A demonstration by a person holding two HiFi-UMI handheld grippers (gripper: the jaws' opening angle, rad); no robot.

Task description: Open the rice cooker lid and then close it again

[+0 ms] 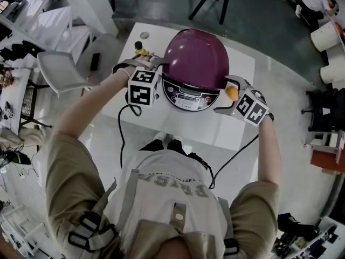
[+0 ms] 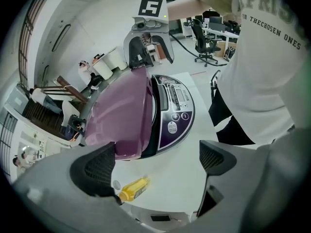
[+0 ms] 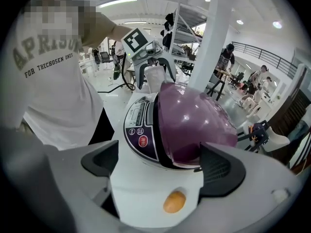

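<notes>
The rice cooker (image 1: 191,90) sits mid-table (image 1: 232,128), its glossy purple lid (image 1: 197,58) down over a dark control panel. It cannot be told whether the lid is latched. The left gripper (image 1: 144,65) is at its 9 o'clock and the right gripper (image 1: 226,96) at 3 o'clock, both with jaws spread, gripping nothing. The left gripper view shows a small yellow bottle (image 2: 133,188) lying flat, which the right gripper view does not show. The right gripper view instead shows an orange ovoid (image 3: 174,201).

Open-plan office-lab: work desks (image 2: 221,30), swivel chair (image 2: 204,38), metal shelving (image 3: 183,30), ceiling strip light (image 3: 116,2).

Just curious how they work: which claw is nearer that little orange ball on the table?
Right. The right claw, jaws open, straddles the orange ball; the left claw is across the rice cooker.
</notes>
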